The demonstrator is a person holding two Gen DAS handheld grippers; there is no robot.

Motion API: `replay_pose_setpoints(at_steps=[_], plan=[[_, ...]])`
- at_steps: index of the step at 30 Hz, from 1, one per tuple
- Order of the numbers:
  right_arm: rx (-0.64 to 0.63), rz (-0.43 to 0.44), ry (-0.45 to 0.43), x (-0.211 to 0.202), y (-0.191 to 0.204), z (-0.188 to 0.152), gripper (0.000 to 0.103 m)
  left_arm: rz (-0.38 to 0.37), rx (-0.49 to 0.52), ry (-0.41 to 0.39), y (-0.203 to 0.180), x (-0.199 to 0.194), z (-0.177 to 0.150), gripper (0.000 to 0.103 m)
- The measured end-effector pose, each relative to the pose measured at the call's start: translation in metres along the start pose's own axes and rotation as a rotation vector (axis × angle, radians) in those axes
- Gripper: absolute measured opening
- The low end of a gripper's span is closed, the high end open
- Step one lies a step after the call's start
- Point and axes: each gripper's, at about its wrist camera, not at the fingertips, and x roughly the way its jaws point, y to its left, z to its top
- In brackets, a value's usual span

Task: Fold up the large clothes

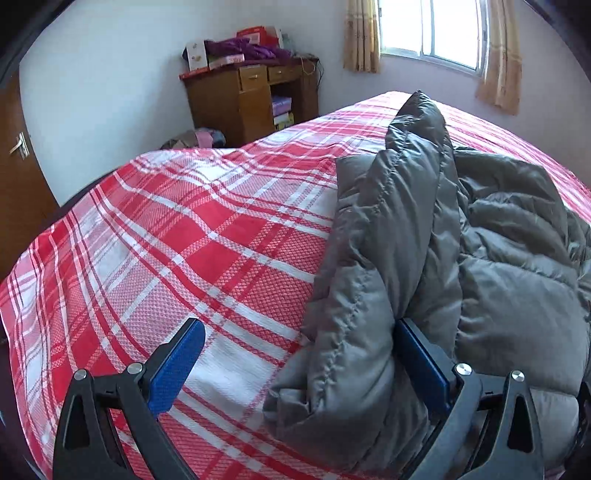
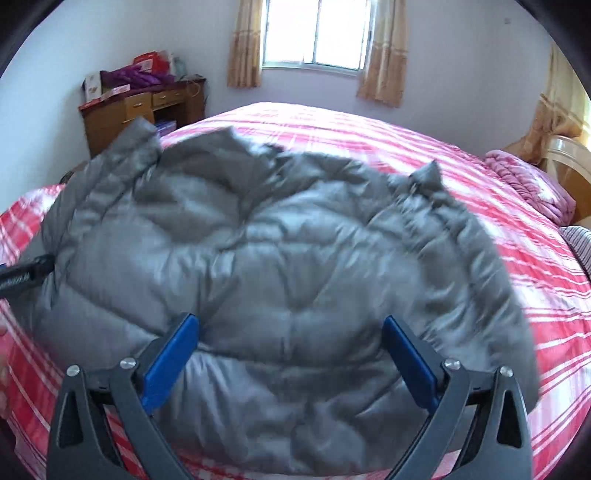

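A: Round the room first: a brown wooden desk (image 1: 255,96) sits at eleven o'clock in the left wrist view, with boxes and a purple bundle (image 1: 243,48) heaped on top, and a bright window with tan curtains (image 1: 432,29) at one o'clock.

B: In the right wrist view there's a crumpled pink quilt (image 2: 524,188) out at three o'clock by a pale headboard (image 2: 567,162). The red-and-white plaid bedsheet (image 1: 166,236) covers the whole bed.

A: Now the garment. The grey quilted puffer jacket (image 2: 280,266) lies on that sheet, filling the centre of the right wrist view, puffy and rumpled, its outline blurred.

B: From the left, one long padded edge of it rises in a ridge towards twelve o'clock, stitched seams showing.

A: Left gripper (image 1: 295,354): blue-padded fingers (image 1: 173,369) spread wide, a thick fold of jacket lying between them against the right-hand finger. Nothing clamped.

B: Right gripper (image 2: 291,354) is likewise spread, poised over the jacket's near edge. At nine o'clock a dark tool part pokes in beside the jacket's left edge.
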Motion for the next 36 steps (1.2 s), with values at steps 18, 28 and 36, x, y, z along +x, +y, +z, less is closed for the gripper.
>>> replay_pose_setpoints(at_steps=[18, 28, 36], plan=[[-0.087, -0.063, 0.014, 0.020, 0.009, -0.013, 0.103, -0.304, 0.022, -0.002, -0.017, -0.011, -0.005, 0.009], [-0.106, -0.075, 0.014, 0.011, 0.041, -0.010, 0.102, -0.354, -0.044, -0.124, 0.039, -0.068, 0.025, 0.006], [-0.235, 0.101, -0.008, 0.005, 0.111, 0.005, 0.098, -0.276, 0.031, -0.277, 0.045, -0.124, 0.063, 0.006]])
